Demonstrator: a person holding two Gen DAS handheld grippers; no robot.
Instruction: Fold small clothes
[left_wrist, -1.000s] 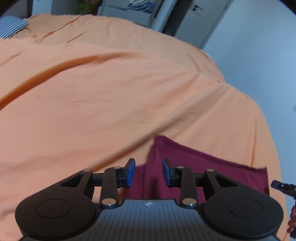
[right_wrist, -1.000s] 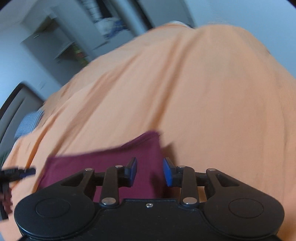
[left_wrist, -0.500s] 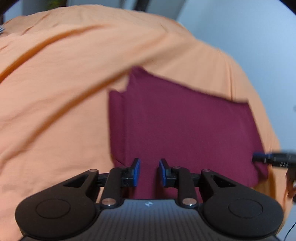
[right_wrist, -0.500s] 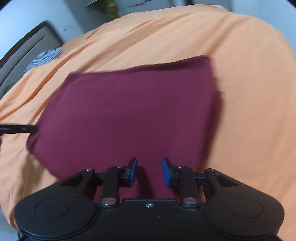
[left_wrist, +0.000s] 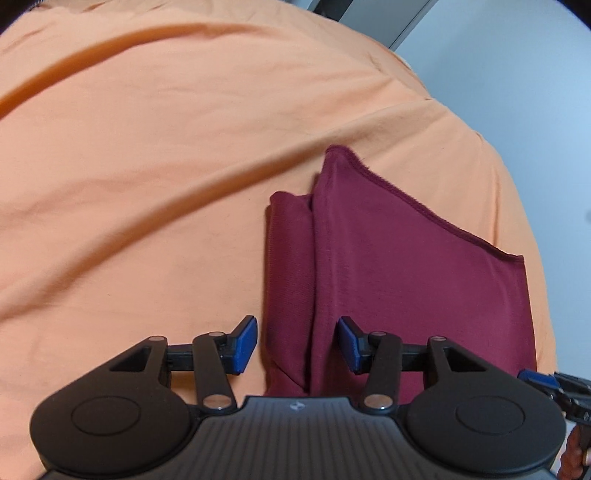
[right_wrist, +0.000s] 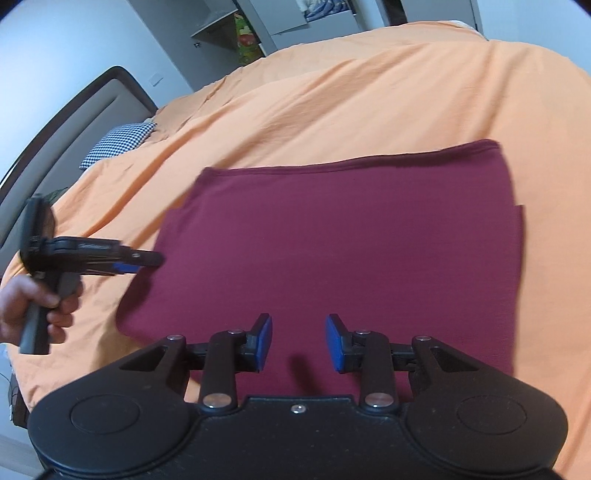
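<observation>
A dark red garment (right_wrist: 351, 236) lies folded flat on the orange bedspread (right_wrist: 369, 92). From the left wrist view the same garment (left_wrist: 406, 273) shows a folded-under layer along its left edge. My left gripper (left_wrist: 297, 345) is open, hovering over that left edge with nothing between its blue pads. It also shows in the right wrist view as the left gripper (right_wrist: 147, 260), seen side-on at the garment's left side, held by a hand (right_wrist: 33, 306). My right gripper (right_wrist: 298, 341) is open above the garment's near edge, empty. Its tip, the right gripper (left_wrist: 535, 378), pokes in at the right.
The orange bedspread (left_wrist: 147, 166) covers a wide bed that drops off at the right edge. A checked pillow (right_wrist: 118, 142) and a dark headboard (right_wrist: 85, 107) lie at the far left. Grey cupboards and shelves (right_wrist: 258, 33) stand behind the bed.
Both grippers have opened wider. The left one shifted left over the garment's folded left edge. The right view has pulled back a little, with the garment lying flat.
</observation>
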